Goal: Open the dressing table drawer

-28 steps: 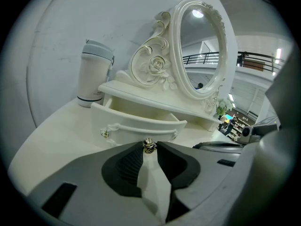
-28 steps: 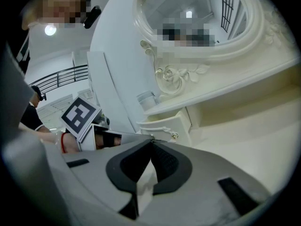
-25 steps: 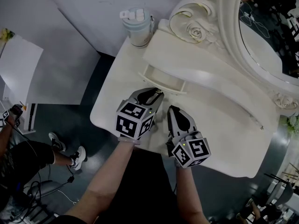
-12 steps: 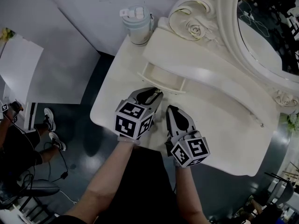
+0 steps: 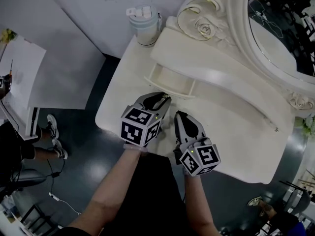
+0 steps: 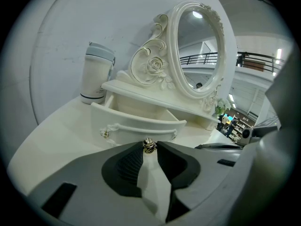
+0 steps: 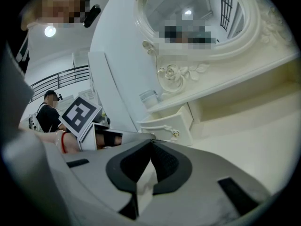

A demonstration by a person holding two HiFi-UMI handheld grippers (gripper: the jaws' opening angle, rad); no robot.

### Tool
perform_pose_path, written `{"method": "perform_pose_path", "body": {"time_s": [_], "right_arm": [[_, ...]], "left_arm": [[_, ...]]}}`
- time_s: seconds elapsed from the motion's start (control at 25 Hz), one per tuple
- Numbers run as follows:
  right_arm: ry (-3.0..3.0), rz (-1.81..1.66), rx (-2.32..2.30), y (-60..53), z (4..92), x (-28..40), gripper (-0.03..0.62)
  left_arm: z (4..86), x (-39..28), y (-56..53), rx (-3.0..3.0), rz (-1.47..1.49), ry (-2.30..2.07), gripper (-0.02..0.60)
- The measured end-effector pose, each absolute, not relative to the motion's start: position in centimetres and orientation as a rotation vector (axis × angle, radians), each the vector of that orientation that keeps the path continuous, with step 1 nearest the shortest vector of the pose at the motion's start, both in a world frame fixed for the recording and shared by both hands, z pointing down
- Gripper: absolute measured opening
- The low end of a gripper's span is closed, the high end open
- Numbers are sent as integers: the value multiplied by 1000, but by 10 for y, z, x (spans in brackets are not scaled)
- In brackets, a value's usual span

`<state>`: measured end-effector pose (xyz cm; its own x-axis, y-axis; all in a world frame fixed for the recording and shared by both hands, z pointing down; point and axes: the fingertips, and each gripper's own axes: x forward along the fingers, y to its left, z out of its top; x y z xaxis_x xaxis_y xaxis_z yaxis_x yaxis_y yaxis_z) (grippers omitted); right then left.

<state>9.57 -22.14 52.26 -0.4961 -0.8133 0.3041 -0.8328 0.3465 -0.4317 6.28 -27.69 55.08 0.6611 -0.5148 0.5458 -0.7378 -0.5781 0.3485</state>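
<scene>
Pinches the small brass knob (image 6: 149, 146) of the pulled-out cream drawer (image 6: 136, 126) with left gripper (image 5: 164, 99), mid-frame; holds right gripper (image 7: 150, 142) closed, empty.

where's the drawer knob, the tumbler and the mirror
drawer knob (image 6: 149, 146): left gripper view, its metal head
tumbler (image 6: 95, 76): left gripper view, side of its body
mirror (image 6: 200, 46): left gripper view, middle of the glass

Head view: steeply down over dressing table (image 5: 236, 132). Gripper views: low, near, facing its drawer (image 6: 136, 126) (shared by all); right one seemingly obliquely.
</scene>
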Motion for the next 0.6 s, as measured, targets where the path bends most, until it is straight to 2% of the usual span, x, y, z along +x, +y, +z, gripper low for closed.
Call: {"method": "perform_pose_path", "body": {"time_s": [0.6], "right_arm": [[-2545,862,1557,-211,524,92,6]], "left_arm": [[551,59,-269,2305,511,-975,112]]}}
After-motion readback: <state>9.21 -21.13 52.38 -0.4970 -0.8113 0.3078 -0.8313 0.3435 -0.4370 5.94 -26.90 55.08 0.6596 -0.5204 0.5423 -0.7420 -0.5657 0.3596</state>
